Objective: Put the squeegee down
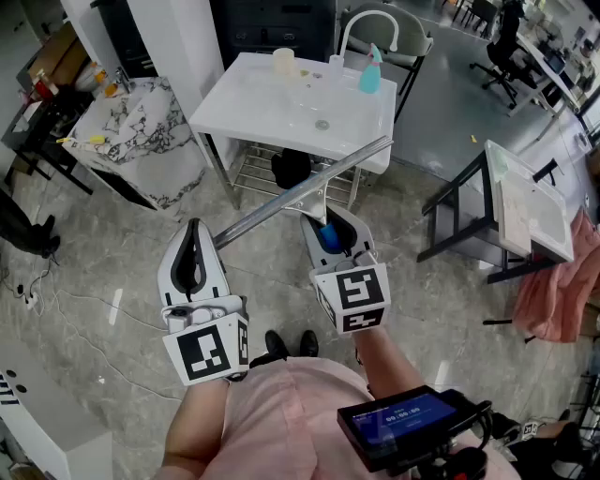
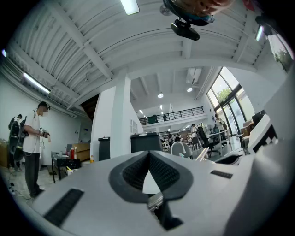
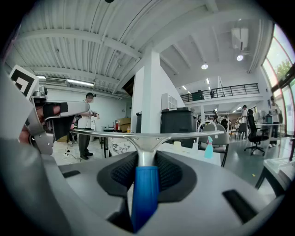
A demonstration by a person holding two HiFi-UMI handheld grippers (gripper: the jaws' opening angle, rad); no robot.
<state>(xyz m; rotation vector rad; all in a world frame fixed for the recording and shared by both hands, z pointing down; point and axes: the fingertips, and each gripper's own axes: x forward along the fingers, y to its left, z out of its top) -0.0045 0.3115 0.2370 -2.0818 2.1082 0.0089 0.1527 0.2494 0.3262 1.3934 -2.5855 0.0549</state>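
Note:
The squeegee (image 1: 302, 192) has a long metal blade and a blue handle (image 1: 328, 234). My right gripper (image 1: 330, 221) is shut on that handle and holds the squeegee in the air, in front of the white sink table (image 1: 246, 120), with the blade slanting from lower left to upper right. In the right gripper view the handle (image 3: 145, 189) stands between the jaws of my right gripper (image 3: 146, 159), and the blade (image 3: 115, 134) runs across above them. My left gripper (image 1: 194, 228) hangs to the left below the blade's low end, shut and empty; its closed jaws (image 2: 149, 154) hold nothing.
On the sink table stand a teal spray bottle (image 1: 371, 70) and a cup (image 1: 284, 63), next to a curved tap (image 1: 367, 21). A marble-topped table (image 1: 131, 131) stands left, another white table (image 1: 530, 202) right, with pink cloth (image 1: 562, 291) beside it. A person (image 2: 33, 147) stands far left.

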